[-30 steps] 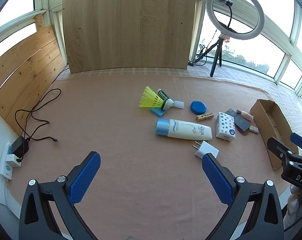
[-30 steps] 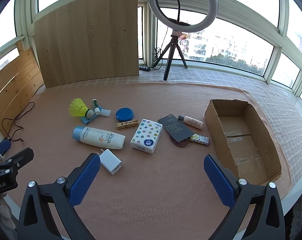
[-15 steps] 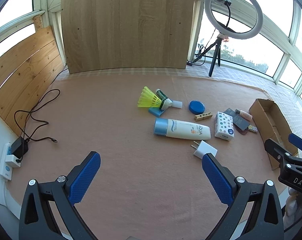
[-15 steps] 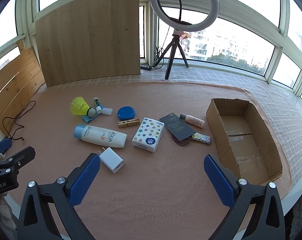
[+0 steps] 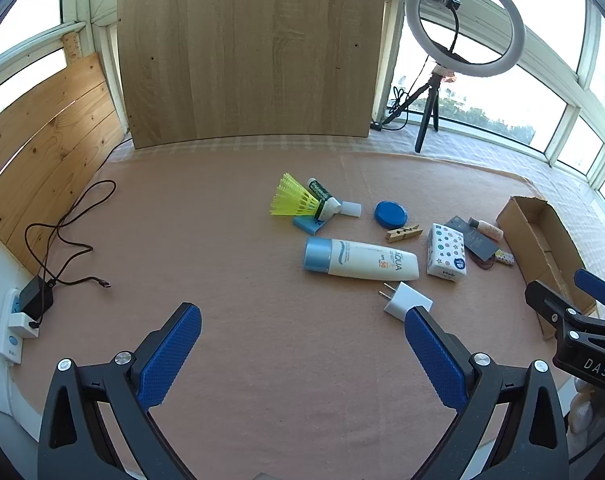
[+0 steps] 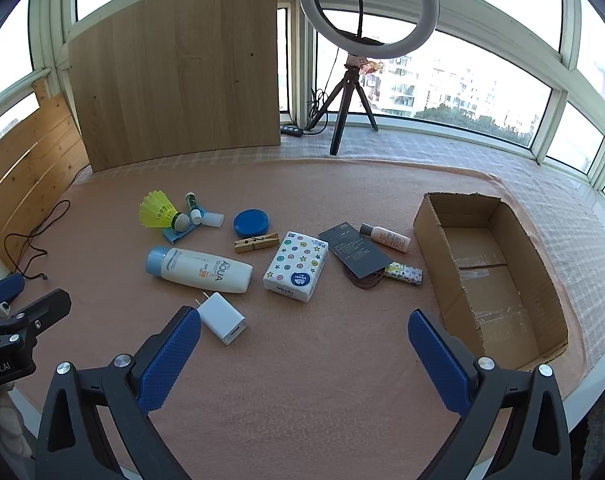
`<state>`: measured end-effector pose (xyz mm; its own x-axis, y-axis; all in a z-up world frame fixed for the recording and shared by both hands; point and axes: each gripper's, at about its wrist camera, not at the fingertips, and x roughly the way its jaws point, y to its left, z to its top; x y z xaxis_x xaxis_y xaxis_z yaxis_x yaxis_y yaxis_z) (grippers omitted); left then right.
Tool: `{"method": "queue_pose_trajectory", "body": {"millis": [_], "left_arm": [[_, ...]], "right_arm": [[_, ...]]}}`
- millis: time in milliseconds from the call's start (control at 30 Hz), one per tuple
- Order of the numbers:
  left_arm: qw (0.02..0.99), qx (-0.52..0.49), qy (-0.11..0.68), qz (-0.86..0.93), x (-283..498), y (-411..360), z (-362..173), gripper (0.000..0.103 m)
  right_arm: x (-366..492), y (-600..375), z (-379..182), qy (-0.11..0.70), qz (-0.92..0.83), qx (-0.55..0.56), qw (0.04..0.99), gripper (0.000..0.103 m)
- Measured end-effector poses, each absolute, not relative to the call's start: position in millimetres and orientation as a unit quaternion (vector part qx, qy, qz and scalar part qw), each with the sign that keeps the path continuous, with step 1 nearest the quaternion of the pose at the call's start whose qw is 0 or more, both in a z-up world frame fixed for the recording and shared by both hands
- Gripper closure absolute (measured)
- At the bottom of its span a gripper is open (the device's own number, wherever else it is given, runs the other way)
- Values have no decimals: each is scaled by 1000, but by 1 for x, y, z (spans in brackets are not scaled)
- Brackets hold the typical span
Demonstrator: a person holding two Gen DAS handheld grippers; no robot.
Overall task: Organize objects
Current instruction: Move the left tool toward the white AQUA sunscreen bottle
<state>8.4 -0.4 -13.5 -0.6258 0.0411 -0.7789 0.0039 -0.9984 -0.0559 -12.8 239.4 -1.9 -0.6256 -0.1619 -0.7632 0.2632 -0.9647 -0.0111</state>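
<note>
Both claws hover above the pink cloth [image 6: 302, 380] with jaws spread wide and nothing between the blue pads. The left gripper [image 5: 302, 344] faces bare cloth; the objects lie ahead of it and to its right. The white charger [image 5: 407, 301] sits just beyond its right pad, and the sunscreen tube [image 5: 360, 261] lies on its side directly past the charger. Farther ahead are the yellow shuttlecock [image 5: 294, 202], the blue lid [image 5: 390, 215] and the wooden clothespin [image 5: 403, 234]. The right gripper [image 6: 304, 346] has the charger [image 6: 222, 317] just beside its left pad. The tissue pack [image 6: 296, 266] lies ahead, roughly centred between the pads, with the sunscreen tube [image 6: 200, 269] to its left. The black card [image 6: 355, 249] rests on a brown band, with the small pink bottle [image 6: 386, 237] just behind it. The cardboard box [image 6: 432, 240] stands open, ahead and to the right of the right pad, holding none of the objects.
</note>
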Motion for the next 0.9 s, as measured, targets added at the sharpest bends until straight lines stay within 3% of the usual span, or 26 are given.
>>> {"method": "queue_pose_trajectory", "body": {"millis": [900], "left_arm": [[17, -435, -26, 900, 8, 4, -19, 0]], "right_arm": [[-13, 242, -10, 55, -893, 428, 132, 1]]}}
